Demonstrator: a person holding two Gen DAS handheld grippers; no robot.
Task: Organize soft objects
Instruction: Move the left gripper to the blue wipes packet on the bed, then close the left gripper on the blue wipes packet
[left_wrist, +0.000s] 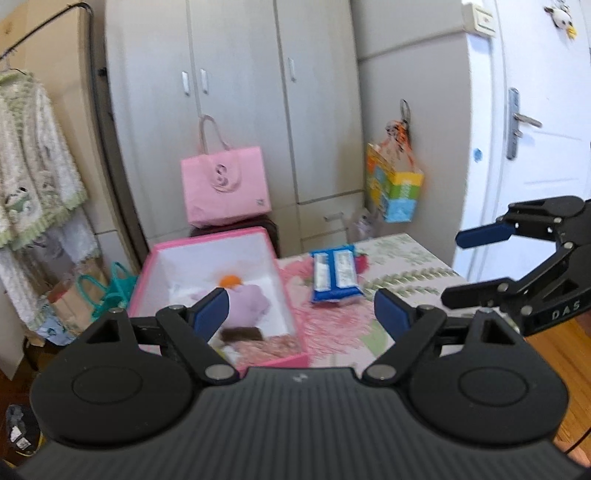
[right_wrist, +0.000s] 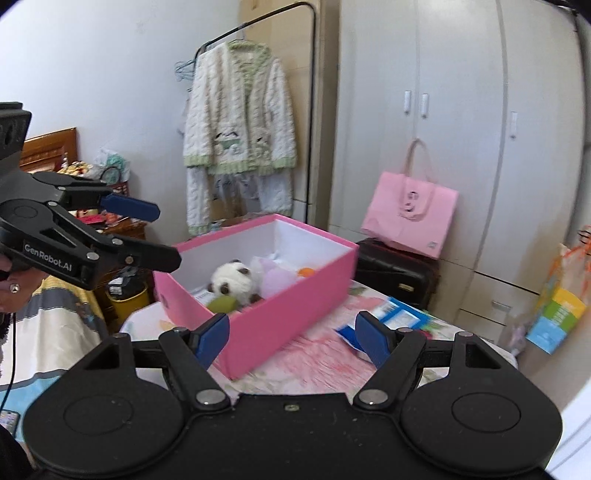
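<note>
Tissues (left_wrist: 335, 275) lay on the table (left_wrist: 406, 258) just right of the box (left_wrist: 162, 258), long axis pointing away from us, nearer our right gripper (right_wrist: 291, 338) than our left gripper (left_wrist: 301, 314), both spread and empty.

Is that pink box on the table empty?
No. The lidless pink box holds a panda plush, a lilac toy and other soft things.
</note>
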